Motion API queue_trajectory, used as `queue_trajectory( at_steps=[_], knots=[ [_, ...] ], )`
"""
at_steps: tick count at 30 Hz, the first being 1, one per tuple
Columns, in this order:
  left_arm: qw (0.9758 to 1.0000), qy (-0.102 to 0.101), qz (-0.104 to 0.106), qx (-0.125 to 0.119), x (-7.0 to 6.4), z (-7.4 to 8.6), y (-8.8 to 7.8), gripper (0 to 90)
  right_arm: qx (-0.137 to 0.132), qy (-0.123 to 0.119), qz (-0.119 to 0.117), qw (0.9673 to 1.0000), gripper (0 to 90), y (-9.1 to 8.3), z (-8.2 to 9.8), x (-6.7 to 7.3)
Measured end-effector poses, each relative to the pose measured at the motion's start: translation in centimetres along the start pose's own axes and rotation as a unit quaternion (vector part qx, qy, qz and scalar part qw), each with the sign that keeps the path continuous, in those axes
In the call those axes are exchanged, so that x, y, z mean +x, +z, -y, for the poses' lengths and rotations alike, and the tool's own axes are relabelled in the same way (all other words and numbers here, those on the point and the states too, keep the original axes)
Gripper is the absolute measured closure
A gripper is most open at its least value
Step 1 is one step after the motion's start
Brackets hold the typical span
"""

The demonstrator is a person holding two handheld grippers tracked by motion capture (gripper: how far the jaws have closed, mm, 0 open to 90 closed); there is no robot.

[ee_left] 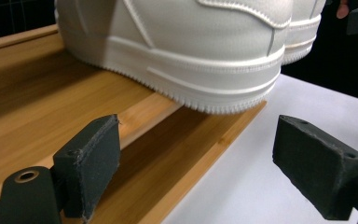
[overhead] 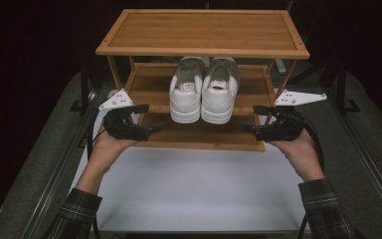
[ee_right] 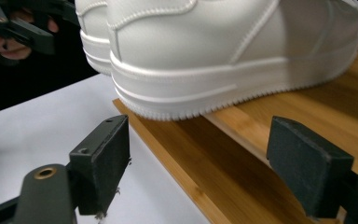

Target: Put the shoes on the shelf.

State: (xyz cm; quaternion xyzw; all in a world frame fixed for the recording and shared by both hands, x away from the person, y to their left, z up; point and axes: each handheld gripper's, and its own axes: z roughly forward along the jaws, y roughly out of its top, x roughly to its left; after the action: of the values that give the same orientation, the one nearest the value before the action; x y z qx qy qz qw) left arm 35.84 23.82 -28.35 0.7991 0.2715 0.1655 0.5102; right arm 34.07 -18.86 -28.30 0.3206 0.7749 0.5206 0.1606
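Note:
A pair of white sneakers, the left one (overhead: pixel 186 92) and the right one (overhead: pixel 221 92), stands side by side on the middle shelf of a bamboo shoe rack (overhead: pixel 204 30), heels toward me. My left gripper (overhead: pixel 150 118) is at the rack's left front and points in toward the shoes, open and holding nothing. My right gripper (overhead: pixel 252 118) mirrors it at the right front, also open. In the left gripper view the gripper (ee_left: pixel 205 154) faces a sneaker heel (ee_left: pixel 191 42) a short way off. In the right gripper view the gripper (ee_right: pixel 205 158) faces the other heel (ee_right: pixel 223 51).
The rack's lowest shelf (overhead: pixel 204 137) juts forward under the heels, onto a white tabletop (overhead: pixel 194 189). Dark rails (overhead: pixel 54 174) run along both table sides. The right gripper view catches the left gripper (ee_right: pixel 23 28) beyond the shoes.

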Motion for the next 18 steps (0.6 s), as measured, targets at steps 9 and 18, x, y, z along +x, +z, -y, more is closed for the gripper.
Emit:
queue_trajectory(
  at_steps=[9, 18],
  knots=[
    [0.9993, 0.008, -0.018, 0.031, 0.2, 1.8, -2.6, 10.4, 0.014, 0.011, 0.021, 0.9996, 14.2, -2.0, 2.1, -0.5],
    [0.9978, 0.001, -0.038, 0.056, 0.2, 5.0, -5.2, 2.4, 0.022, 0.02, 0.051, 0.9982, 10.3, -4.2, 4.8, -0.7]
  ],
)
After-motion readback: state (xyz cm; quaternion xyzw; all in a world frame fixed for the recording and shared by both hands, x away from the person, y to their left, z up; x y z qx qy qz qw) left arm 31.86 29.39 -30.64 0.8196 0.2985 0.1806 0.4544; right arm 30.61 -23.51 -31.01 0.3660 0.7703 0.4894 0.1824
